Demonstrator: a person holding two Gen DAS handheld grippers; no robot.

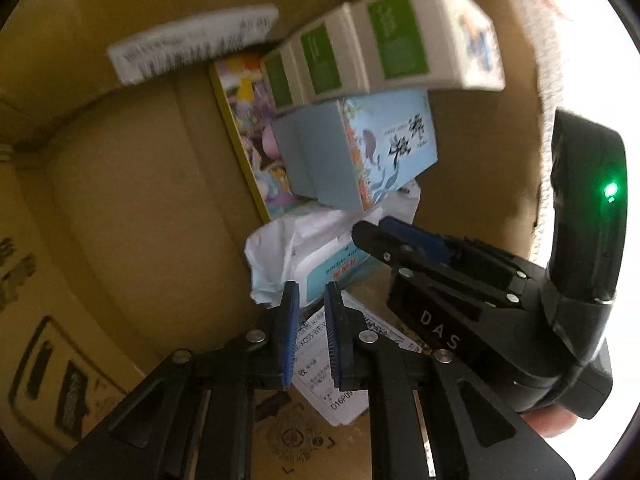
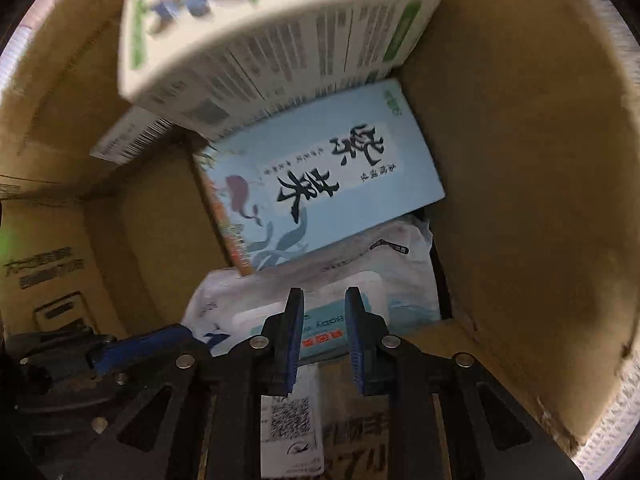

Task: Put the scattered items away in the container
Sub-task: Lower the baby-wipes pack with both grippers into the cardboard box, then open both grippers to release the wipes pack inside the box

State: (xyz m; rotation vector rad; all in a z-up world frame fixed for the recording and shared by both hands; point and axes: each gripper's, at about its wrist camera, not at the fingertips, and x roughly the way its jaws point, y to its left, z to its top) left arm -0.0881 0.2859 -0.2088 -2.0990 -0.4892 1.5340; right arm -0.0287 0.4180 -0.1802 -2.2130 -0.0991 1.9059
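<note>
The right gripper [image 1: 384, 236] carries the raised white letters "DAS" on its black body, seen from the left wrist. Just beside it, toward the cardboard box's [image 1: 132, 152] floor, a white shipping label [image 1: 344, 364] shows partial codes "XC55-WE" and "D16P09"; the rest is too small to read. The wipes pack [image 2: 320, 304] lying under the light blue box [image 2: 320, 188] bears the word "baby" on its lid, upside down, above a red brand patch that cannot be read. The light blue box itself shows large black brush-style Chinese characters. Barcodes and a QR code appear nearby, their digits blurred.
</note>
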